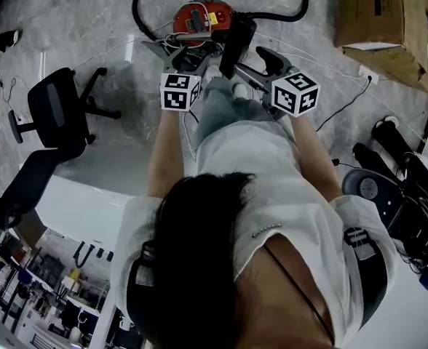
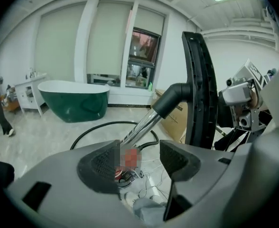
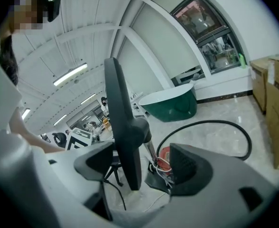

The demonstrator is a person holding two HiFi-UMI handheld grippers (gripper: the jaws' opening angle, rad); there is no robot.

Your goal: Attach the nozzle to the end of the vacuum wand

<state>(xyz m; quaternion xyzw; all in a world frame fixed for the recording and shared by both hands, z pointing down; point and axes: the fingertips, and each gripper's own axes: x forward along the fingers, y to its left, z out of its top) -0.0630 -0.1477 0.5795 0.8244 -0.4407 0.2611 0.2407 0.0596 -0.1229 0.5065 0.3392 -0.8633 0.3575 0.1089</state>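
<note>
Nozzle (image 3: 123,127), black and flat, stood upright on edge between the fingers (image 3: 189,167) of our right gripper (image 3: 142,163). It lay close against one finger while a clear gap showed to the other, so those fingers were released rather than clenched on it. Its black elbow (image 2: 170,99) met the upper end of the shiny wand (image 2: 142,127), which sloped down and away toward the red vacuum cleaner (image 1: 199,17) on the floor (image 1: 90,20). We held our left gripper (image 2: 139,156) just beside the right one, its fingers (image 2: 99,165) spread wide with nothing between them, the wand showing beyond them. A black hose (image 3: 210,122) looped over the floor behind the vacuum cleaner. A cardboard box (image 1: 381,13) sat toward the floor's far right corner, an office chair (image 1: 54,111) stood to the left, and a green bathtub (image 2: 73,101) stood further off.
</note>
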